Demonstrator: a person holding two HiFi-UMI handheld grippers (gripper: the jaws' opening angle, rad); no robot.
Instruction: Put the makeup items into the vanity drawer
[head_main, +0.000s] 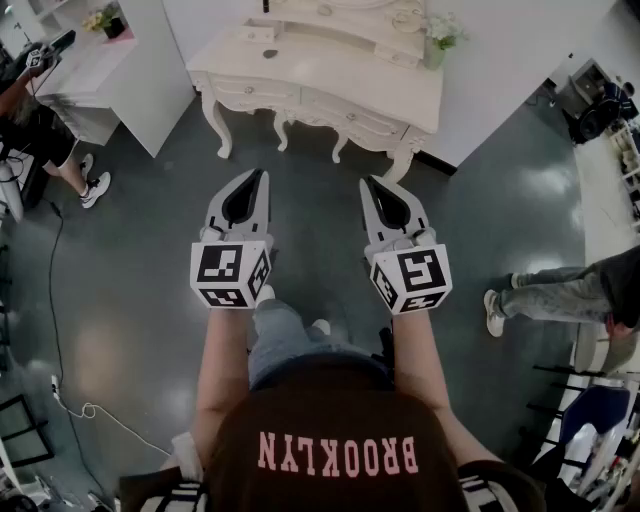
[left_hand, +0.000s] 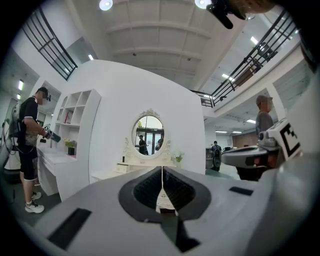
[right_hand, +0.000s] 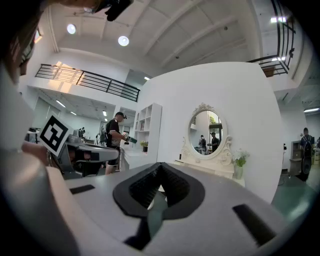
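Note:
The cream vanity (head_main: 330, 75) stands against the far wall, a stretch of grey floor away from me. Its front drawers (head_main: 355, 117) are closed. A few small items (head_main: 268, 52) lie on its top, too small to identify. My left gripper (head_main: 262, 175) and right gripper (head_main: 368, 183) are held level side by side, pointing at the vanity. Both are shut with nothing between the jaws. The left gripper (left_hand: 162, 168) in its own view faces the oval mirror (left_hand: 149, 131). In the right gripper view the right gripper (right_hand: 160, 164) has the mirror (right_hand: 207, 130) to its right.
A vase of flowers (head_main: 437, 42) stands on the vanity's right end. A white counter (head_main: 100, 70) is at the left, with a person (head_main: 40, 130) beside it. Another person's legs (head_main: 560, 290) are at the right. A cable (head_main: 58, 300) runs over the floor at the left.

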